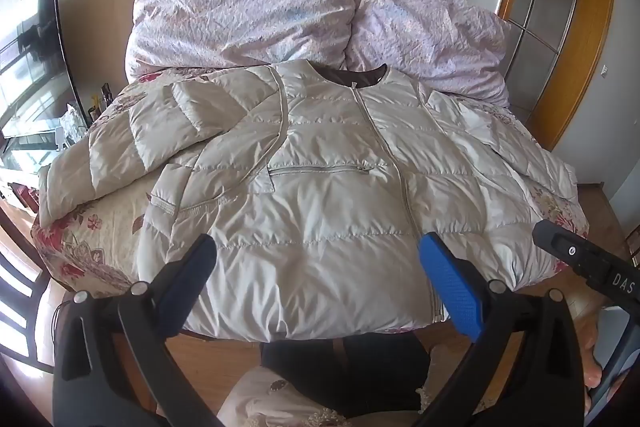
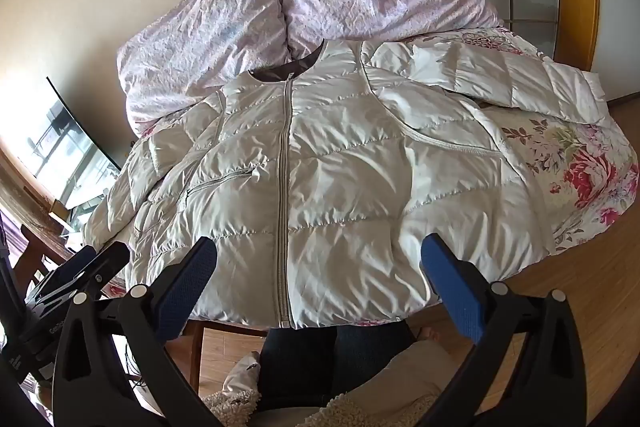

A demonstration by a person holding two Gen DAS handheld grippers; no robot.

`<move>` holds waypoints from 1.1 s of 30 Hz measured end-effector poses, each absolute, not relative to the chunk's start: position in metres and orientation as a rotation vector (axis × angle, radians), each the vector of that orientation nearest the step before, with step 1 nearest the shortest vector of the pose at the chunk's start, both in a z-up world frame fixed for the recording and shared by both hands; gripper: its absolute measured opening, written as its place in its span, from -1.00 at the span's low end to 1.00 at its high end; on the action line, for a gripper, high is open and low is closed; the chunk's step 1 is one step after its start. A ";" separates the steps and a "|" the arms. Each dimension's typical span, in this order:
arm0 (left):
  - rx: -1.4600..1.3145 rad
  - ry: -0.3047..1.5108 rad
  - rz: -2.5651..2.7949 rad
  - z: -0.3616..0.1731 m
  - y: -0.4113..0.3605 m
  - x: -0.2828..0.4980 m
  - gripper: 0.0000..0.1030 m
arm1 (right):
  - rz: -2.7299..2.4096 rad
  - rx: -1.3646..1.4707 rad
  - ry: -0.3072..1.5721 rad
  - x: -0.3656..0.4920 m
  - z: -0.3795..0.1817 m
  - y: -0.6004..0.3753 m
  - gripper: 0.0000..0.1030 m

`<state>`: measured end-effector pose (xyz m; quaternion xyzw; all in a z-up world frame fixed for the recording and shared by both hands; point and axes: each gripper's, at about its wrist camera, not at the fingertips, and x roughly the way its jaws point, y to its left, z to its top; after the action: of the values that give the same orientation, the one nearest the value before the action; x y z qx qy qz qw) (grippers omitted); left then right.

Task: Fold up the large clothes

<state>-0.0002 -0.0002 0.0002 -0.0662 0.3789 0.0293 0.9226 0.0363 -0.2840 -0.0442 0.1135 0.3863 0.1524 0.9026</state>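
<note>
Pale quilted jacket [image 1: 320, 195] zipped and spread front-up across the flower-patterned bed [image 2: 592, 179], hem at the near edge, sleeves out sideways, left gripper [image 1: 318, 267] and right gripper [image 2: 320, 267] fingers spread wide, holding nothing, above the hem

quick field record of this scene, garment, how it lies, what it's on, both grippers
garment: pale quilted puffer jacket, zipped shut
lay: front up, collar toward the lilac pillows, hem at the near edge
sleeves: both spread out to the sides, none folded in
surface: floral bedspread
left gripper: open, above the hem, holding nothing
right gripper: open, above the hem, holding nothing
folding: not yet begun
</note>
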 end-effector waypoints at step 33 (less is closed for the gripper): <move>-0.137 0.786 0.062 0.000 0.000 0.000 0.96 | 0.311 0.234 0.802 0.039 -0.046 -0.287 0.97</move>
<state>-0.0003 -0.0002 0.0002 -0.0665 0.3824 0.0302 0.9211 0.0389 -0.2867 -0.0462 0.1133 0.3878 0.1504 0.9023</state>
